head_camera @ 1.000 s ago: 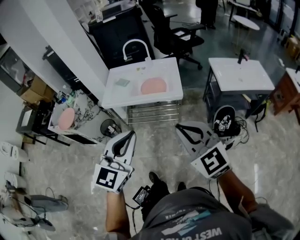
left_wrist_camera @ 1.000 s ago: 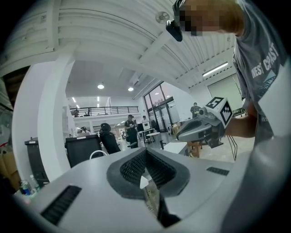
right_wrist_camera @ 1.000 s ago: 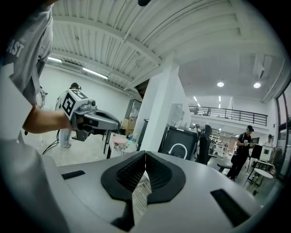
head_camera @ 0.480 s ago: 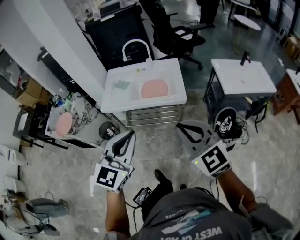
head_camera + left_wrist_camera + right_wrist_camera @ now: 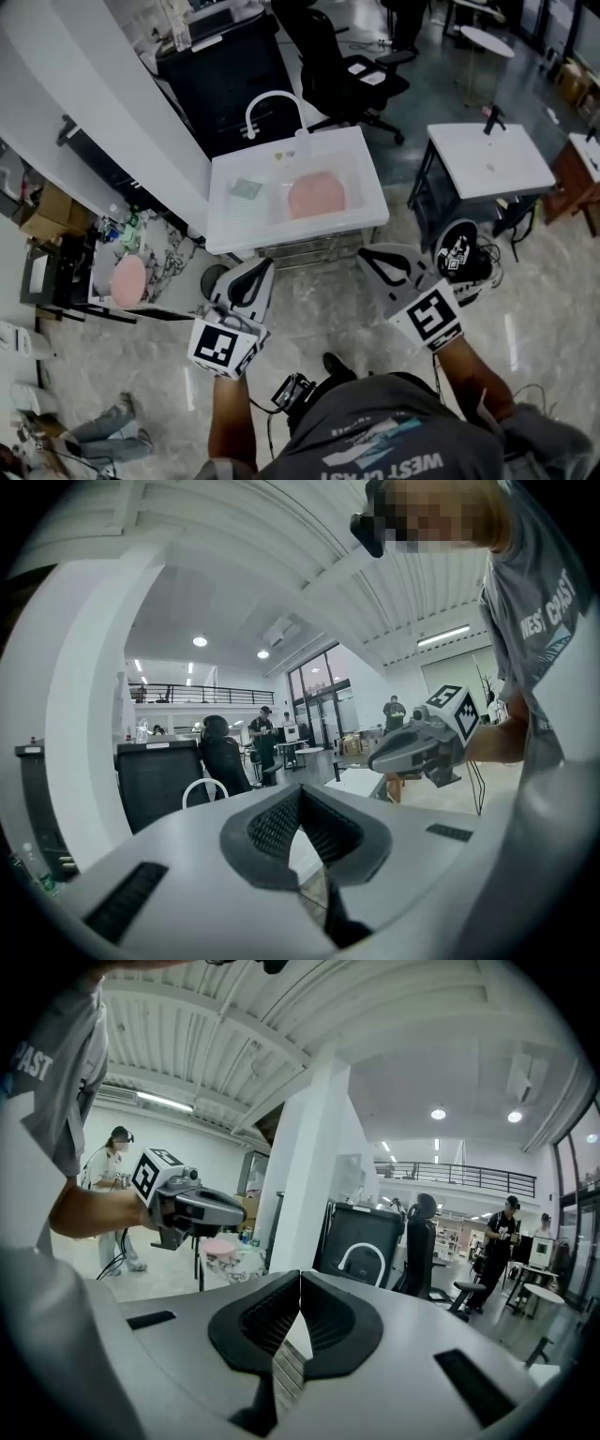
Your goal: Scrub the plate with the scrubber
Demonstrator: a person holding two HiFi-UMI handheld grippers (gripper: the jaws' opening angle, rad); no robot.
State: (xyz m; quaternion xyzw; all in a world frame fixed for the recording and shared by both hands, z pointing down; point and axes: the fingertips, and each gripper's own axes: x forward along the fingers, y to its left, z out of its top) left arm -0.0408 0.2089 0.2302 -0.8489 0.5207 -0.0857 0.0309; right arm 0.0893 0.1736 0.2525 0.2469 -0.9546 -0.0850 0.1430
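Short of the white sink unit, we hold the left gripper and right gripper clenched on nothing; the pink plate and green scrubber lie untouched, so scrubbing appears not yet begun.

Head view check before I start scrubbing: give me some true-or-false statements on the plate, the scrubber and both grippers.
1. The pink plate lies in the sink basin. True.
2. The left gripper holds the green scrubber. False: its fingers are shut on nothing; the scrubber lies on the sink's drainboard, left of the plate.
3. The right gripper has its fingers shut and empty. True.
4. Both grippers are over the sink. False: both are over the floor, short of the sink.
5. A second pink plate sits on the side table at left. True.
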